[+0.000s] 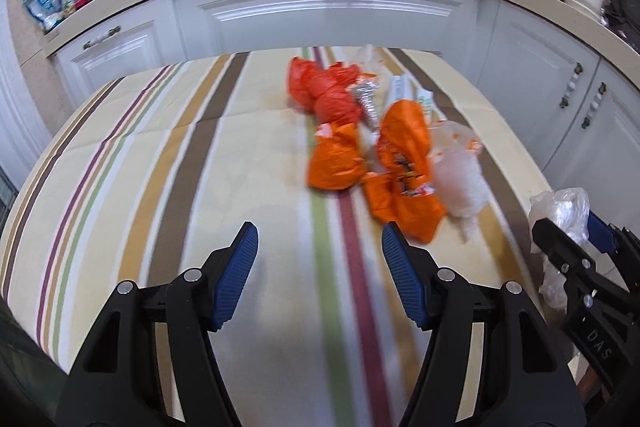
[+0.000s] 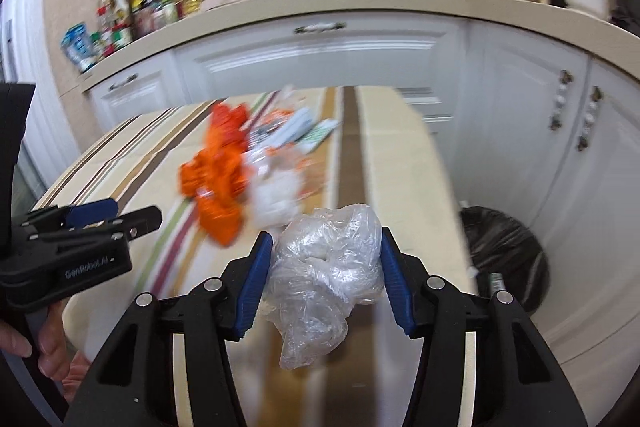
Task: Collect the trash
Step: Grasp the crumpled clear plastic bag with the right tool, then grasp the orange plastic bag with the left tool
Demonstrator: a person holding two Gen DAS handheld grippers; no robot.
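1. White kitchen cabinets (image 1: 328,15) under a cream countertop (image 2: 360,1) fill the background, with bottles and pans on top.
2. A striped tablecloth (image 1: 132,163) covers the table in front.
3. A black-lined trash bin (image 2: 506,255) stands on the floor beside the table's right edge.
4. Orange bags (image 1: 404,163) and pale wrappers lie heaped mid-table.
5. The left gripper (image 1: 318,255) hovers over the cloth near the heap, fingers apart, holding nothing.
6. The right gripper (image 2: 326,259) clamps a crumpled clear plastic bag (image 2: 324,279) above the table's near right edge.
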